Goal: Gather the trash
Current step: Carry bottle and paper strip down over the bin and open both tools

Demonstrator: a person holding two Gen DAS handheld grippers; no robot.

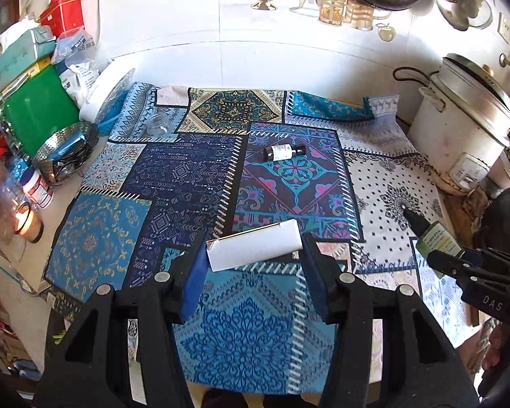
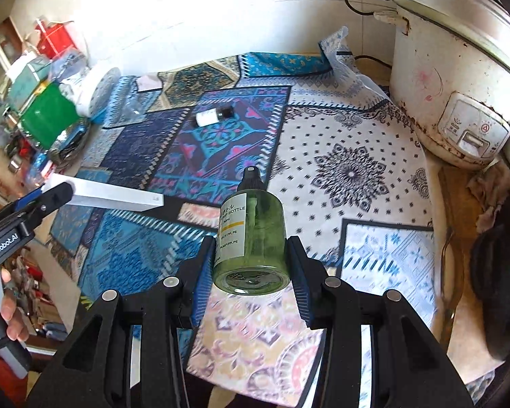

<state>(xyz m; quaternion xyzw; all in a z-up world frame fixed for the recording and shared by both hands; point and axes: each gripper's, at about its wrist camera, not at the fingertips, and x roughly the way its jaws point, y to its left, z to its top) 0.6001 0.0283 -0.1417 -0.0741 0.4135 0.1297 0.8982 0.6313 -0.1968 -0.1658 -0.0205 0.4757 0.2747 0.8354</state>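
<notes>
Trash in both claws, lifted above the patterned-cloth surface [image 1: 95,248]: left claw [image 1: 255,255] clamps a flat white cardboard box [image 1: 255,248], right claw [image 2: 251,255] grips a green plastic pump bottle [image 2: 251,234]. Small dark bottle [image 1: 284,152] lies mid-surface.

Both grippers' jaws clamped, loaded.

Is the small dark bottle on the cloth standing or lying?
Lying: the small dark glass bottle rests on its side on the patterned cloth.
</notes>
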